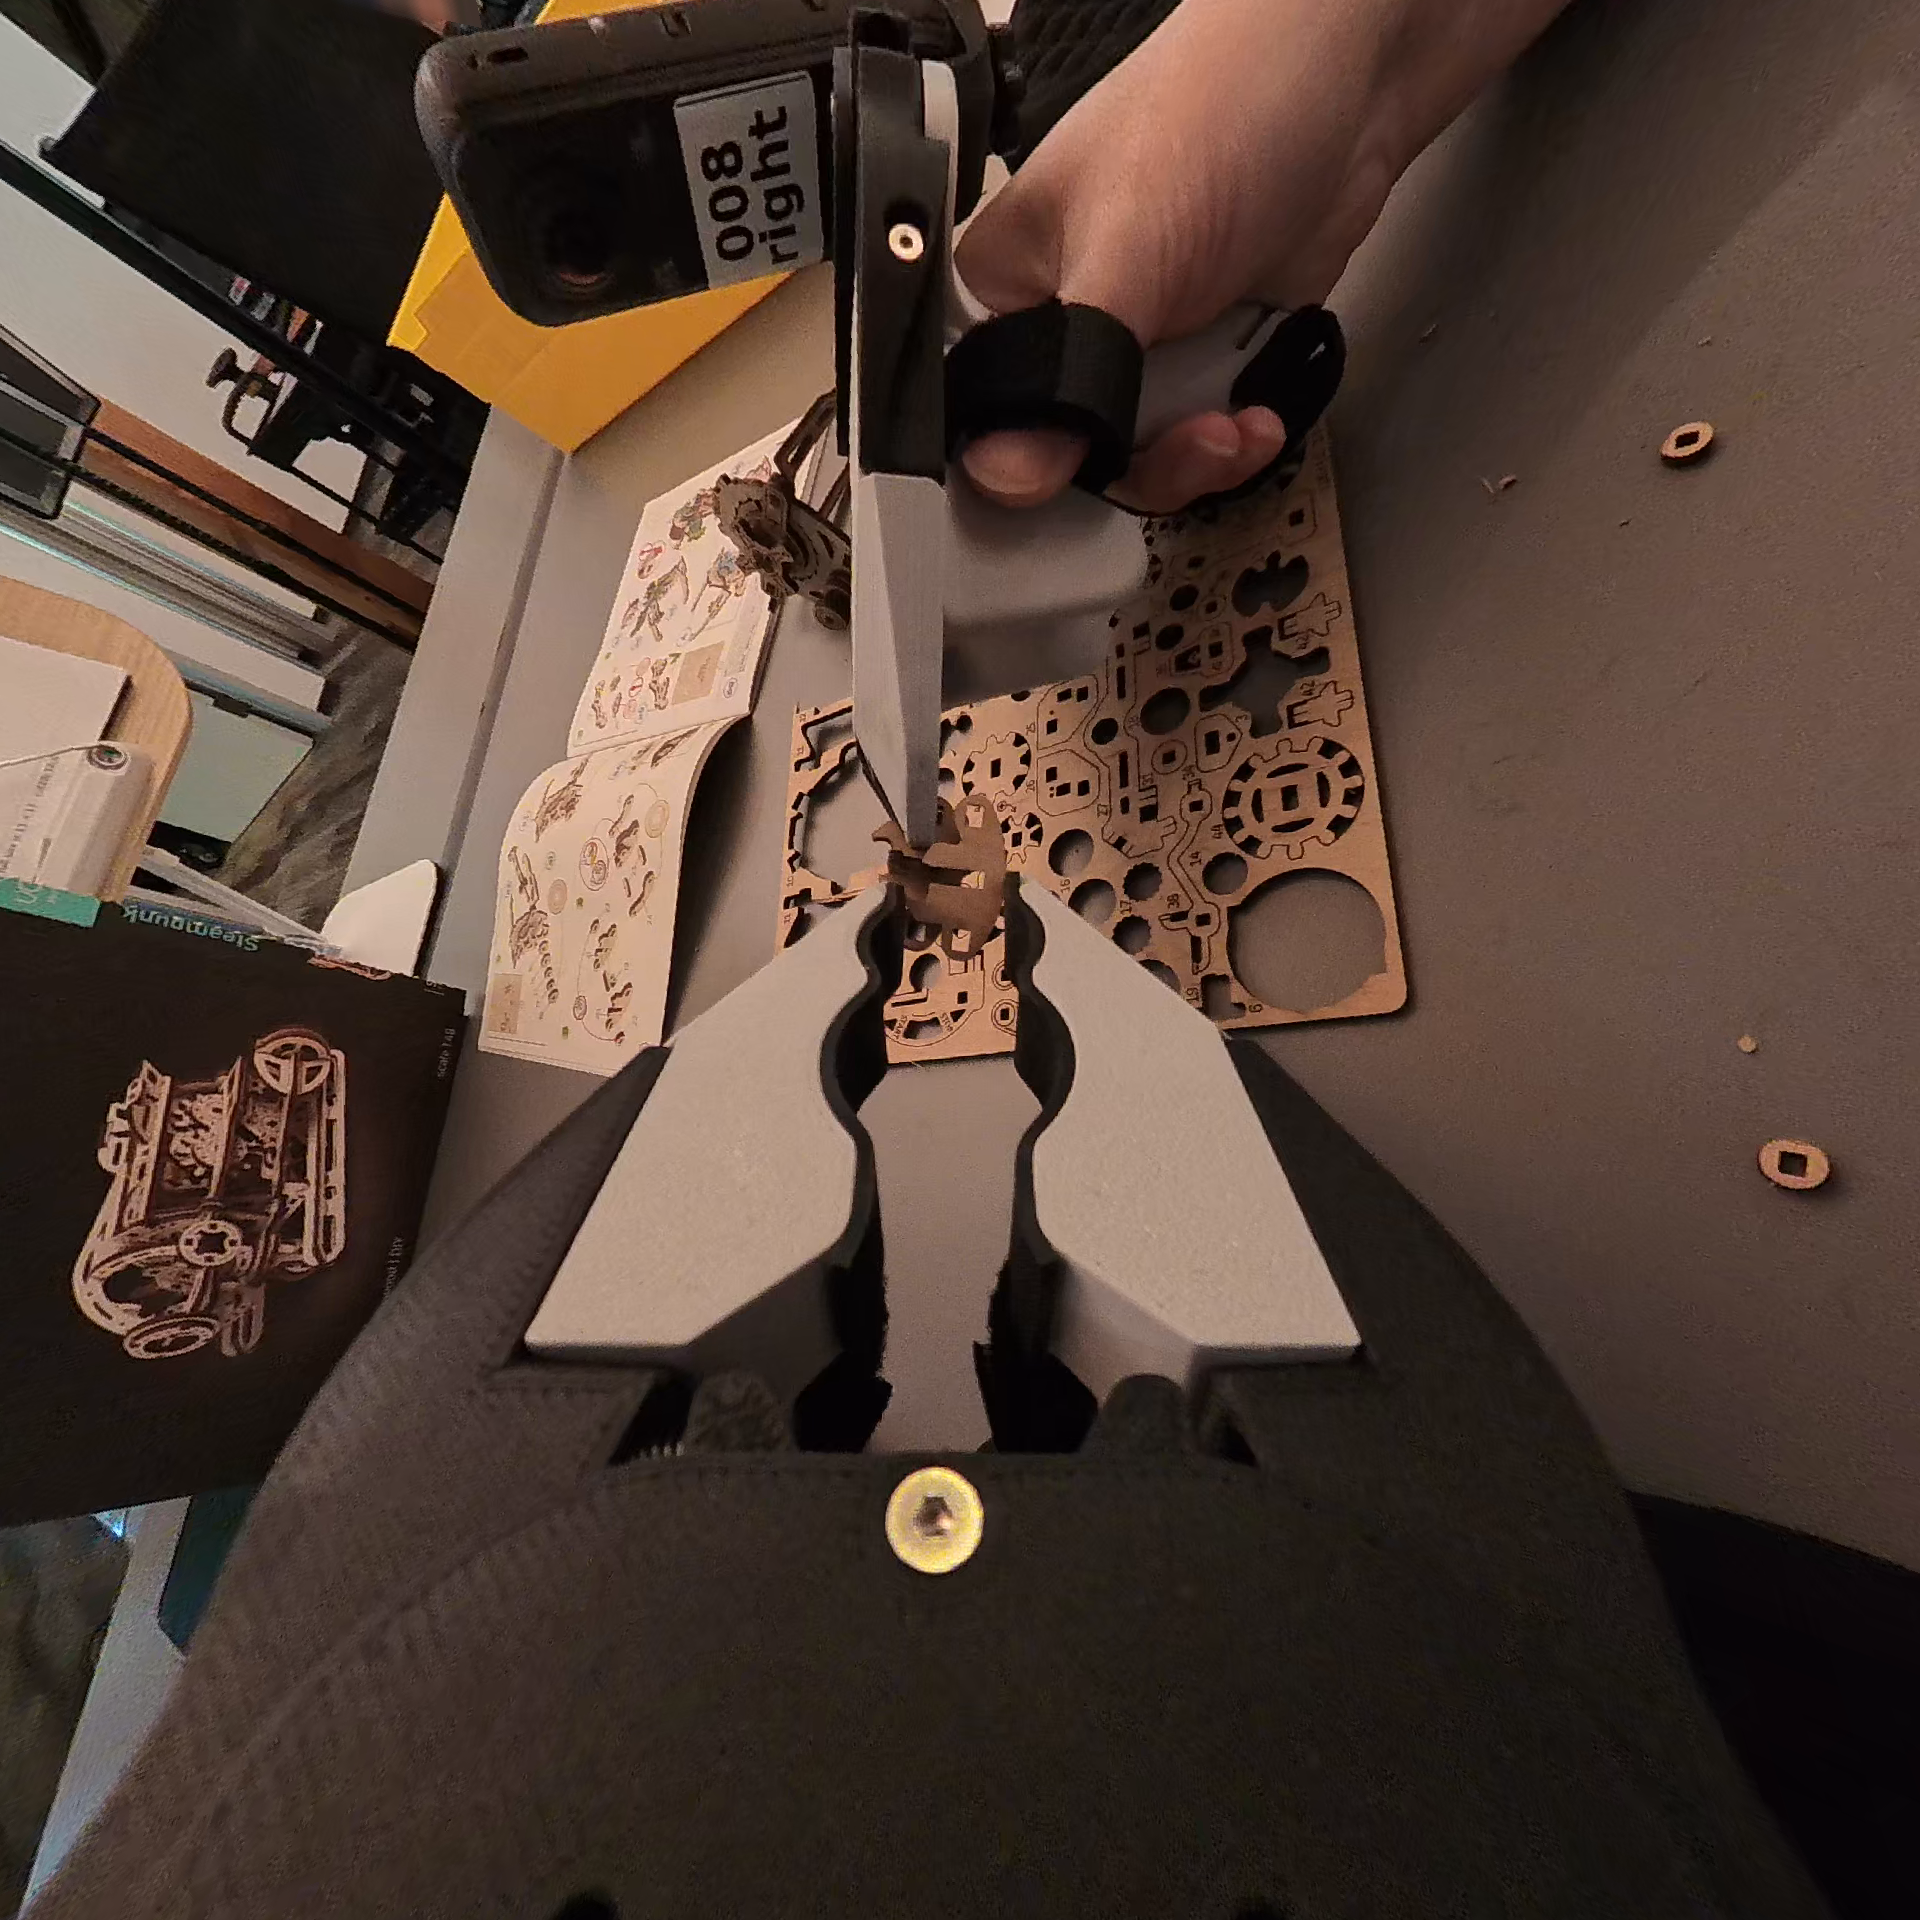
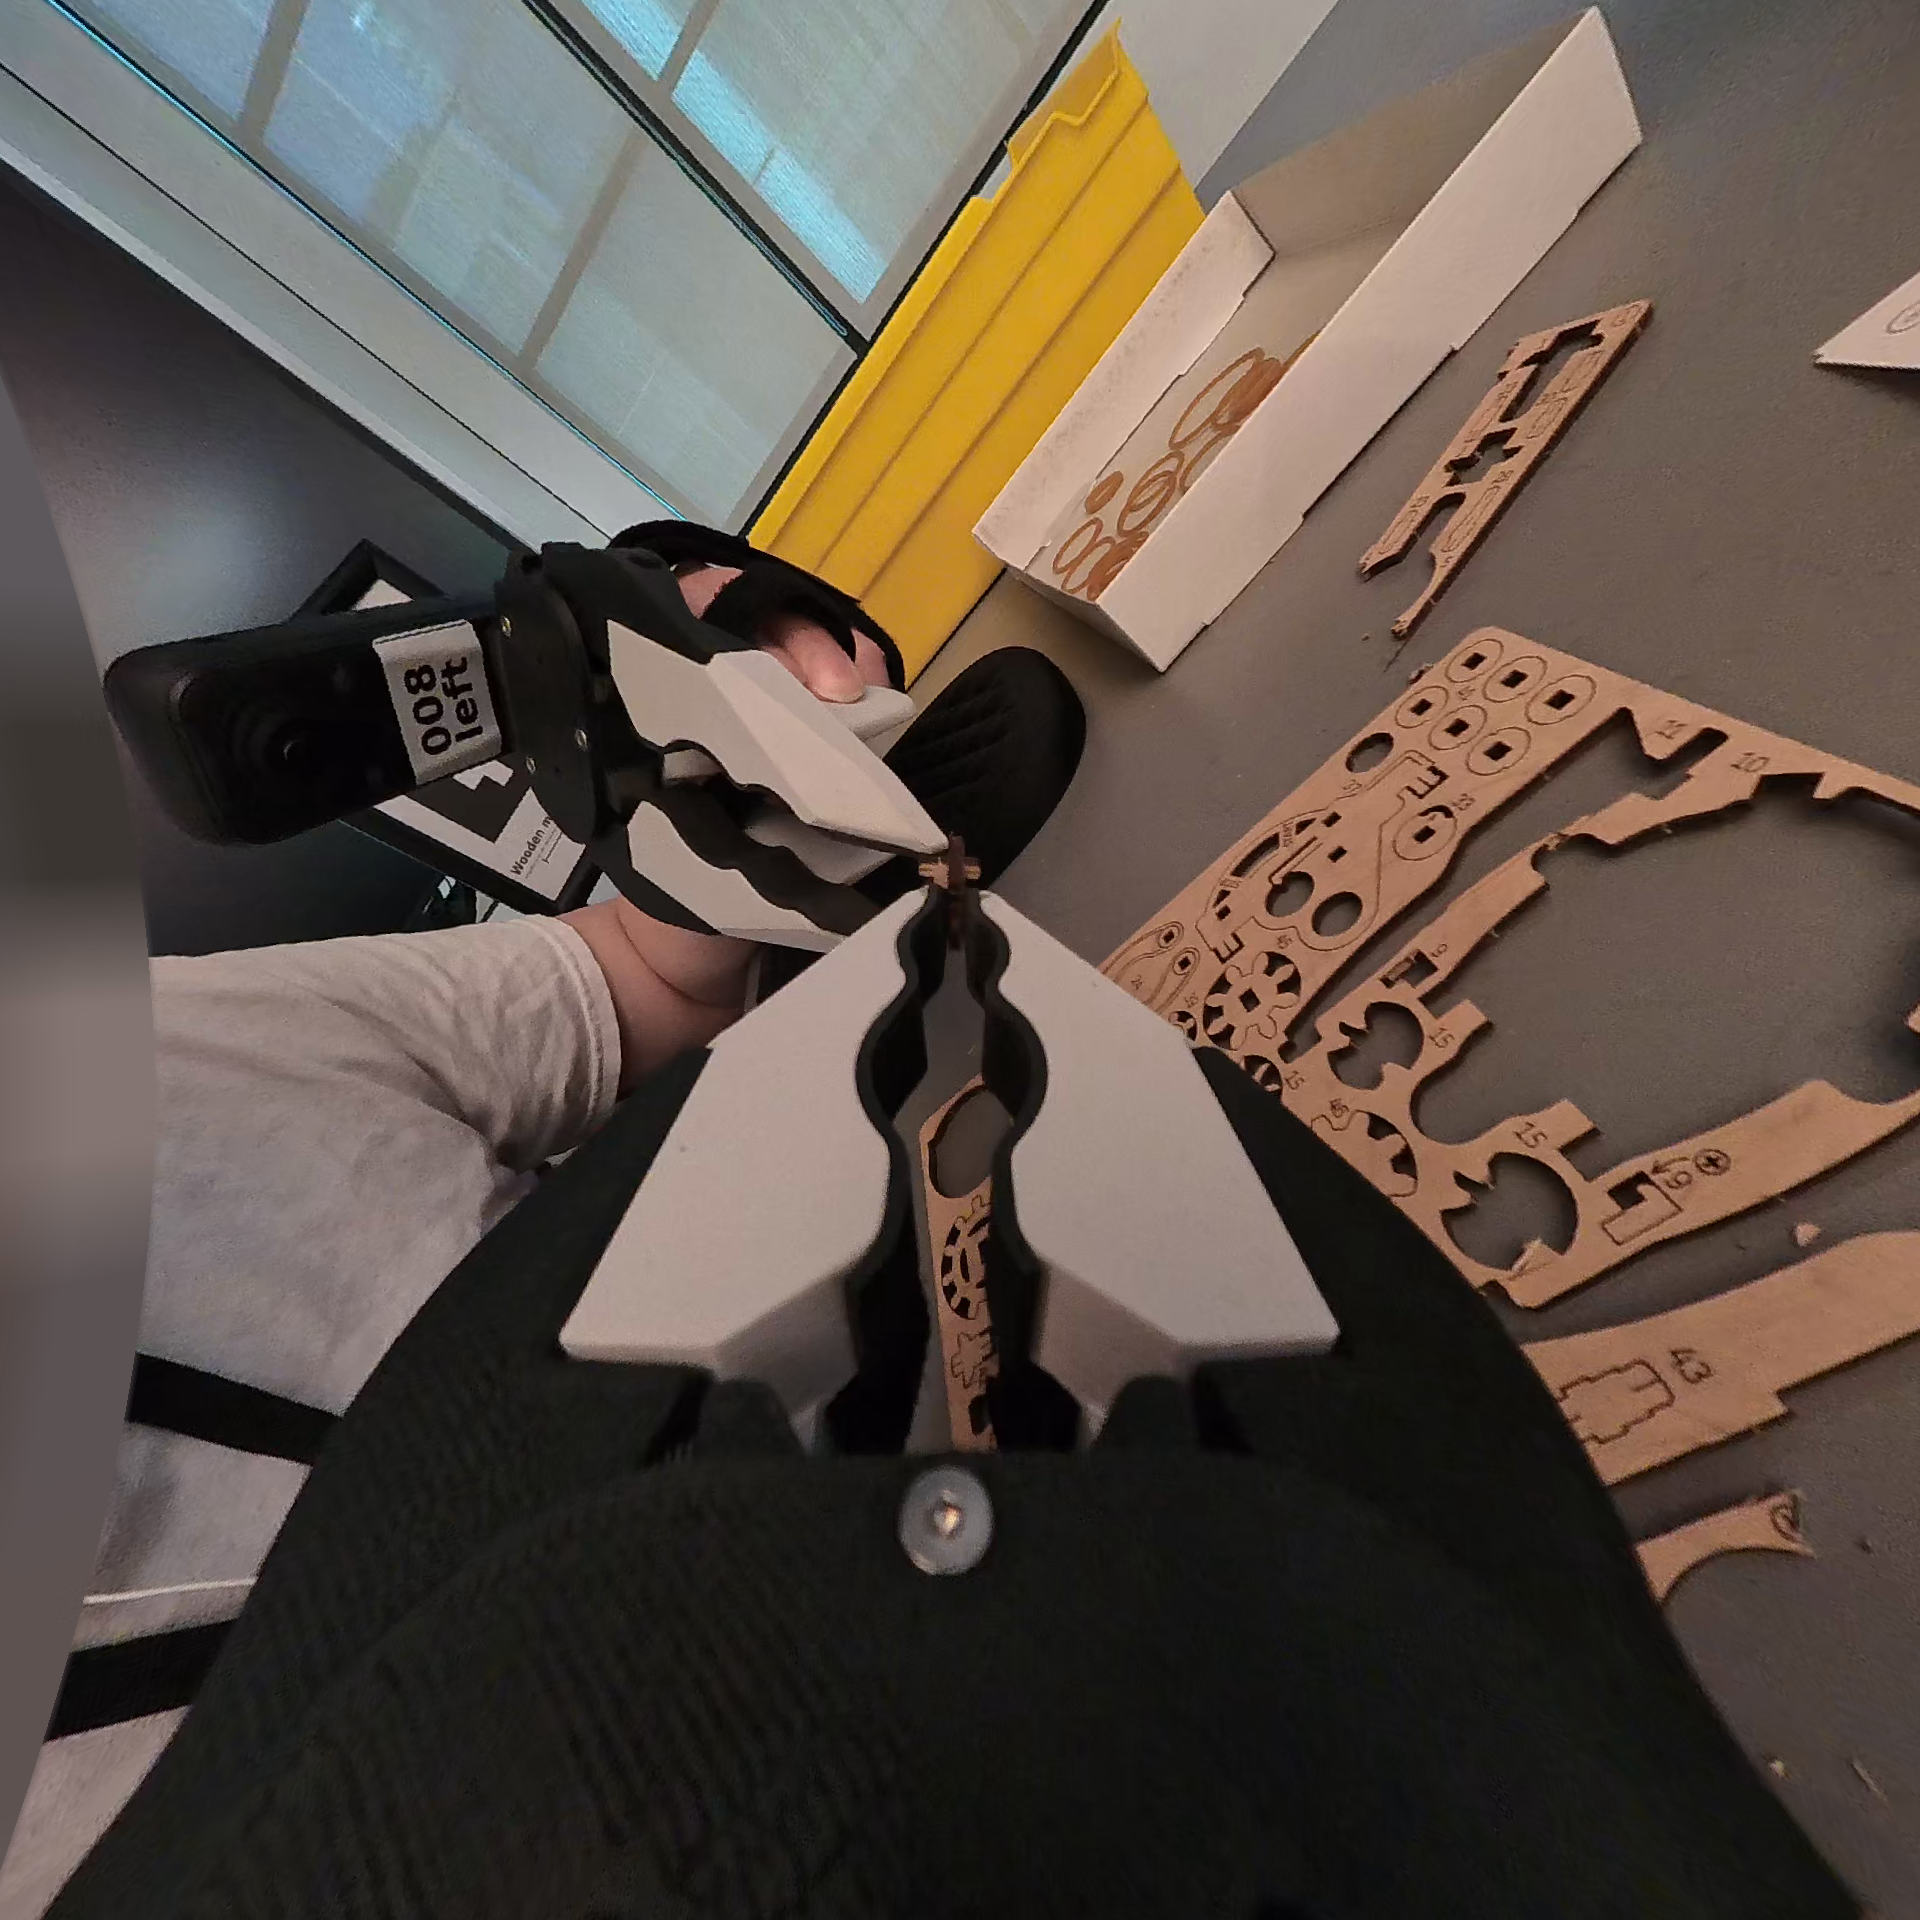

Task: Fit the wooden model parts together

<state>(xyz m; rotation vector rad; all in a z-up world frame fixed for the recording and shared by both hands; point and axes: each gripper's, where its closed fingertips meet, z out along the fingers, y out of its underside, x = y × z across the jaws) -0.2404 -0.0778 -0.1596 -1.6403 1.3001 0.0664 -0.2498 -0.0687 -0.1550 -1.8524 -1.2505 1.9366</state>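
Wooden parts: flat plate piece (image 1: 951, 873) and small cross-shaped piece (image 2: 951, 871), meeting in the air above the grey table (image 1: 1610, 831), over the punched sheet (image 1: 1247, 831).
Left gripper (image 1: 940, 904): clenched on the flat plate piece, tips pinching its lower edge; plate upright, broad face toward the camera.
Right gripper (image 2: 951, 914): clamped on the small cross-shaped piece at the very tips, little wood showing beyond them.
Contact: right fingertip (image 1: 914, 810) down at the plate's top edge; seating not discernible.
Step judged: pressing the small piece into its slot.
Technique advised: line up tab with slot first; push straight along the slot, no twist; brace plate near the joint; ease pressure, thin wood likely to snap.
Off to the right: loose washers (image 1: 1792, 1162), spare offcuts (image 2: 1507, 447), white box (image 2: 1351, 312).
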